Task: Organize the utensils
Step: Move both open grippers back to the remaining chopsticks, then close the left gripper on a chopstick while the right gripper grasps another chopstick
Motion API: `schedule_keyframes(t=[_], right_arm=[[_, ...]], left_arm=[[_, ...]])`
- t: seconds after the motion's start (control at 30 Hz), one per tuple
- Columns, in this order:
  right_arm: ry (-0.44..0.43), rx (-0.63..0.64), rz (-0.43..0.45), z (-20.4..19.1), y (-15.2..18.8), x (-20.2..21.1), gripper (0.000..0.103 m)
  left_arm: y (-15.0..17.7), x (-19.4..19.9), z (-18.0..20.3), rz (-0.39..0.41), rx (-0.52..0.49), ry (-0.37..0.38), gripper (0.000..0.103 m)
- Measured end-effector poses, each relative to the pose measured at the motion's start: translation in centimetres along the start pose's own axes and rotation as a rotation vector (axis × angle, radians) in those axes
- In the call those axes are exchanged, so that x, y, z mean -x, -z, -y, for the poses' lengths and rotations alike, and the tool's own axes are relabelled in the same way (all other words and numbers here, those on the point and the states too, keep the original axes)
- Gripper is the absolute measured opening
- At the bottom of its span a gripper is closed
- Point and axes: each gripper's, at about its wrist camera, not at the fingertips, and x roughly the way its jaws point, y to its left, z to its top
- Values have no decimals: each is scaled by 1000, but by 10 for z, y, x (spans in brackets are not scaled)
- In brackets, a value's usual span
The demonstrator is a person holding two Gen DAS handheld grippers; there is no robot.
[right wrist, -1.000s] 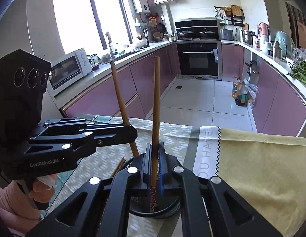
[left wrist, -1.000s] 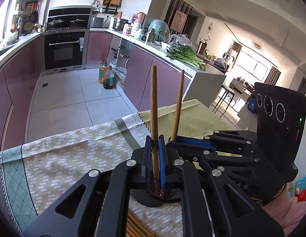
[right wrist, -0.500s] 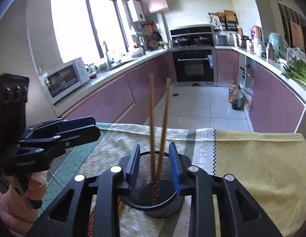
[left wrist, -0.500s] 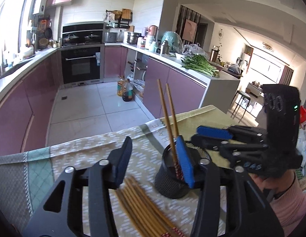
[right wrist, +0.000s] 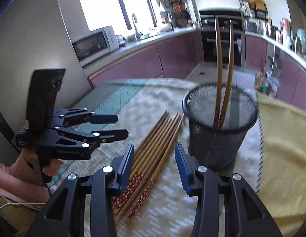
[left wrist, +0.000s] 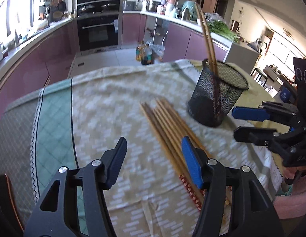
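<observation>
A black mesh cup (left wrist: 218, 94) (right wrist: 218, 134) stands on the patterned tablecloth (left wrist: 113, 98), with two wooden chopsticks (left wrist: 207, 35) (right wrist: 224, 59) upright inside it. Several more chopsticks (left wrist: 168, 130) (right wrist: 156, 138) lie in a bundle on the cloth beside the cup. My left gripper (left wrist: 153, 144) (right wrist: 121, 126) hovers over the bundle's near end, its jaws opening and nothing between its pads. My right gripper (right wrist: 154, 150) (left wrist: 234, 123) hangs above the bundle's decorated ends, just short of the cup. Its jaws are opening too, and they grip nothing.
A yellow cloth (right wrist: 281, 148) covers the table on the cup's far side. The table's far edge drops to a tiled kitchen floor with purple cabinets (left wrist: 44, 59) and an oven (left wrist: 99, 31) beyond. A hand in a pink sleeve (right wrist: 12, 175) holds the left gripper.
Each gripper was shut on one chopstick over the cup. Both let go, leaving the two chopsticks in the cup, opened, drew back and tilted down towards the bundle.
</observation>
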Motion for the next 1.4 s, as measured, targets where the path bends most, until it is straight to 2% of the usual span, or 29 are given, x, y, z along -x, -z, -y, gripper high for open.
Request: schedule_keyframes(t=[0.17, 0.47, 0.53, 1.0, 1.4], right_arm=[[26, -42, -65, 4, 12, -25, 36], [76, -68, -98, 6, 19, -37, 32], [82, -69, -103, 6, 21, -39, 31], [124, -58, -111, 5, 18, -46, 28], [194, -10, -123, -4, 14, -56, 24]], left_arm=[[16, -18, -2, -46, 14, 8, 57], [17, -34, 3, -84, 21, 19, 51], [17, -37, 3, -91, 17, 18, 47], [16, -40, 3, -103, -5, 5, 41], [8, -47, 1, -109, 2, 4, 42]])
